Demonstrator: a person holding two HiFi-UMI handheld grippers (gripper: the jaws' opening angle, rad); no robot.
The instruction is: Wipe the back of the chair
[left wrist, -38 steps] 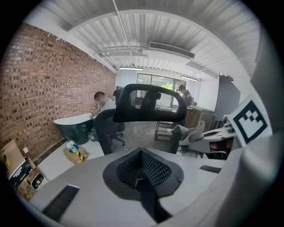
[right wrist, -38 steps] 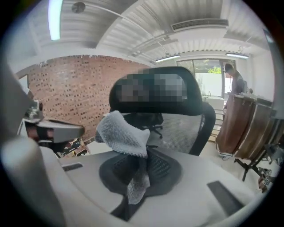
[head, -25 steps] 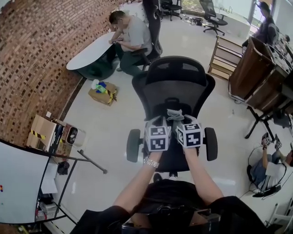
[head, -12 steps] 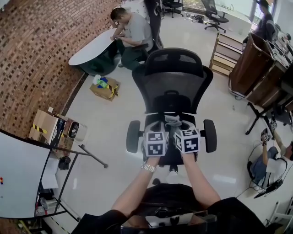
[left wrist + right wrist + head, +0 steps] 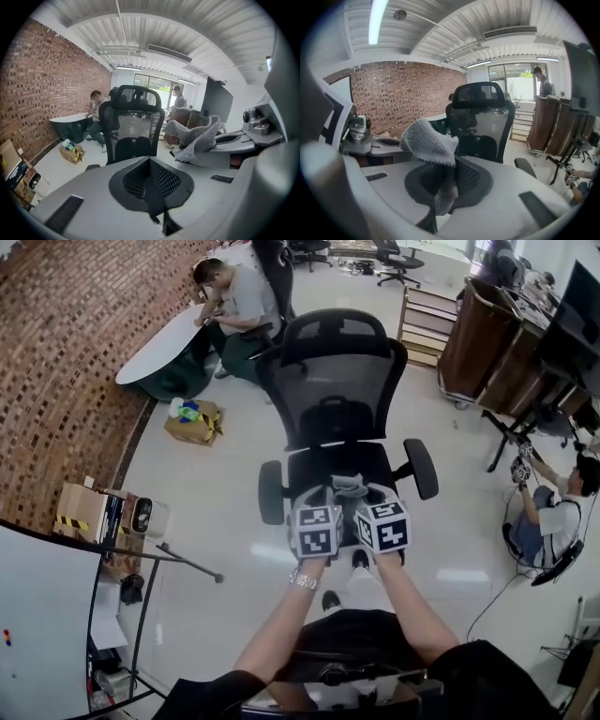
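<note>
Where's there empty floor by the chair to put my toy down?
Bare floor lies between the chair and the cardboard box, and between the chair and the wooden cabinet. It is crowded along the brick wall.

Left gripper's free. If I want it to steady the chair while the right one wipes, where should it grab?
Probably the armrest on your left. It is a narrow padded bar lying lengthwise toward you, with its top exposed and nothing over it. Come down from above with the jaws across its width. The left gripper is shut now, so open it first.
</note>
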